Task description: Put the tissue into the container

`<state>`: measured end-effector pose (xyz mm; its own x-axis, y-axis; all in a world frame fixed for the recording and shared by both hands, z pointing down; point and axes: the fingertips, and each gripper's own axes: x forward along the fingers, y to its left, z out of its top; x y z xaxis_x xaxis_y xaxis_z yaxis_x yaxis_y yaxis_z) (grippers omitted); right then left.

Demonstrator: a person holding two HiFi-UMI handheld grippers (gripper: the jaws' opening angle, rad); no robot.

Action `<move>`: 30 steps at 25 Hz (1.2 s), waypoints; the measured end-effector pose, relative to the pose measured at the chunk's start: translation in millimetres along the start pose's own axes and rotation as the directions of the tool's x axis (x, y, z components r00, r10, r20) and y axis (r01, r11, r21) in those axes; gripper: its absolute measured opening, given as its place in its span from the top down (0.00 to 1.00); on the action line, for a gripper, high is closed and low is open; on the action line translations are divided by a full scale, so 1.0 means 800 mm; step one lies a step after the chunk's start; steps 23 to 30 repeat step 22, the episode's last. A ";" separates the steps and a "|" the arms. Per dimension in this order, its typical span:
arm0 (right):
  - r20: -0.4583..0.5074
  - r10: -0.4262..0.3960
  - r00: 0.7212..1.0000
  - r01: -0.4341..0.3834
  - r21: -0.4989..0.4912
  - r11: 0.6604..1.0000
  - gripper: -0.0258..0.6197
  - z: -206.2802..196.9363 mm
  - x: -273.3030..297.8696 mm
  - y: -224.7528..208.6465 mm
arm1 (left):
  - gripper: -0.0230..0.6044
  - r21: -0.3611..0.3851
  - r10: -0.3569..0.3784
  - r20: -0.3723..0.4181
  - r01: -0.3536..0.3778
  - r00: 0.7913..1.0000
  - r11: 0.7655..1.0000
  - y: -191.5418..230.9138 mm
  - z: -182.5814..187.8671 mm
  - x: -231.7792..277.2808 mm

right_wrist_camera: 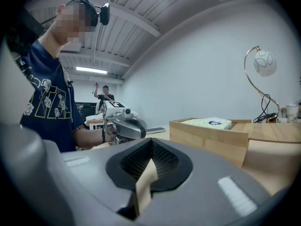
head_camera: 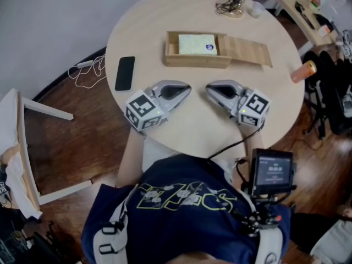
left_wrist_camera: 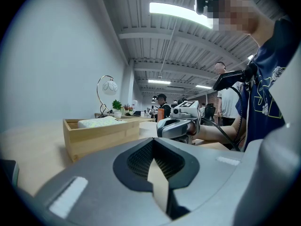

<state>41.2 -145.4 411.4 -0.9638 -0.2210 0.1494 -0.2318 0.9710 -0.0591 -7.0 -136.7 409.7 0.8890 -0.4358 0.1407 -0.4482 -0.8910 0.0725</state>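
A pale green tissue pack (head_camera: 197, 44) lies inside the open wooden container (head_camera: 171, 56) at the table's far middle. The container's sliding lid (head_camera: 247, 51) is pulled out to the right. My left gripper (head_camera: 187, 90) and right gripper (head_camera: 210, 89) rest on the table nearer me, tips facing each other a short gap apart. Both are shut with nothing between the jaws. In the left gripper view, the container (left_wrist_camera: 101, 134) and the tissue pack (left_wrist_camera: 99, 122) stand to the left. The right gripper view has the container (right_wrist_camera: 207, 138) with the tissue pack (right_wrist_camera: 209, 123) on the right.
A black phone (head_camera: 125, 73) lies on the round table (head_camera: 165, 15), left of the container. A lamp base with cables (head_camera: 231, 7) sits at the far edge, and an orange bottle (head_camera: 303, 71) at the right edge. A white chair (head_camera: 22, 147) stands on the floor to the left.
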 end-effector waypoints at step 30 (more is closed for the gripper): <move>0.002 0.016 1.000 -0.016 -0.002 1.000 0.95 0.001 0.000 0.003 | 0.96 0.006 -0.002 -0.010 0.002 1.000 1.000 -0.001 0.000 -0.001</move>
